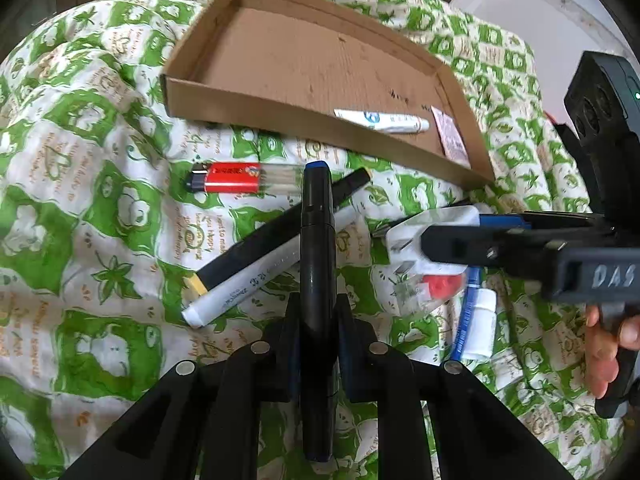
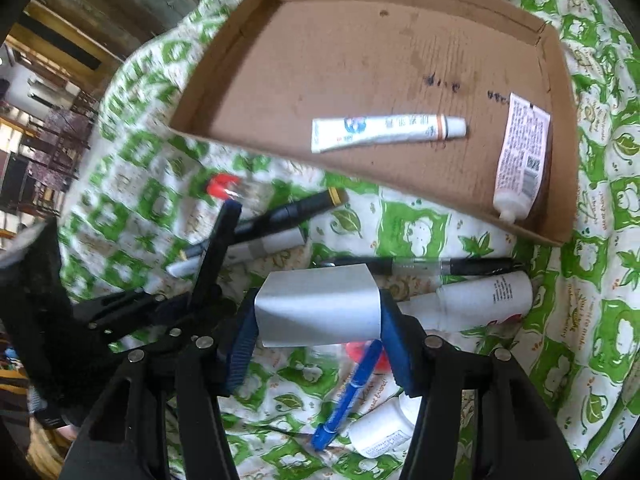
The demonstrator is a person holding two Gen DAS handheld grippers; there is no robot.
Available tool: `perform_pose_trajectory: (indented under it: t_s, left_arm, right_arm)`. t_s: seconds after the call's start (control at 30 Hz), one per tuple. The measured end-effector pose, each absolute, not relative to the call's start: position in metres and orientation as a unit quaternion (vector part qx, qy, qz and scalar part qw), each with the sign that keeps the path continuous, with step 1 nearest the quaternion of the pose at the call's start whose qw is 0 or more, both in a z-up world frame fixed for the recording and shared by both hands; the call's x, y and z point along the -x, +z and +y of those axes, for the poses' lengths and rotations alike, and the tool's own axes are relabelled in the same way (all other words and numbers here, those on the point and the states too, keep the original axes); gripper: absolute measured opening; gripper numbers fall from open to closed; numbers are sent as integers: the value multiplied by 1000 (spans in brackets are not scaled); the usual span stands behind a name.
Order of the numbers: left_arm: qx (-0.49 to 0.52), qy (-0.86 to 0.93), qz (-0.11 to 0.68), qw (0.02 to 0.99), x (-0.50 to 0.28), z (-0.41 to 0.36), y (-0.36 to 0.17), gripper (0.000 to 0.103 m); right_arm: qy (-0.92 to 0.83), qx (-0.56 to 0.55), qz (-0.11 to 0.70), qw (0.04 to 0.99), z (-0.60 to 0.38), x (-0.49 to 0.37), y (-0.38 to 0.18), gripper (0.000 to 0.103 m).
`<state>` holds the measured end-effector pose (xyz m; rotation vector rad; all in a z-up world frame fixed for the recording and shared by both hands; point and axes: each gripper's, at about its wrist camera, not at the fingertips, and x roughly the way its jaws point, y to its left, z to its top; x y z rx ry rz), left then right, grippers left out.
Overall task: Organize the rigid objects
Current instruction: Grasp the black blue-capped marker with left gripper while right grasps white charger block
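The left gripper clamps a black marker above the quilt, short of the tray's near wall. The right gripper pinches a white plug. Two tubes lie in the tray's right part.

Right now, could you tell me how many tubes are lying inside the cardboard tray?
2: a white tube lies on the cardboard tray floor near its front wall, and a pink-labelled tube rests along the right wall.
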<state>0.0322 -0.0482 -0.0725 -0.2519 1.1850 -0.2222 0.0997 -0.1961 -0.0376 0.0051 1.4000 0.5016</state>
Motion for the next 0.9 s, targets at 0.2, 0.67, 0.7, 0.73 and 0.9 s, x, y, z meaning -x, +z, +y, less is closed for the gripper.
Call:
perform_pose_trajectory:
  t_s: [0.2, 0.67, 0.7, 0.73, 0.9]
  left_arm:
    - [128, -108, 538, 826, -28, -41, -59, 15]
    - [89, -77, 512, 851, -32, -45, -43, 15]
    - [82, -73, 509, 854, -32, -47, -40, 15]
    - [75, -70, 507, 856, -33, -49, -38, 15]
    - [38, -55, 499, 864, -37, -58, -28, 15]
  right_arm:
    - [232, -43, 611, 755, -215, -111, -12, 56]
    - [162, -92, 576, 796, -274, -138, 3, 56]
    - [161, -94, 576, 796, -275, -139, 2, 56]
    - [160, -95, 576, 796, -275, -139, 2, 56]
    - [162, -95, 575, 796, -276, -137, 2, 56]
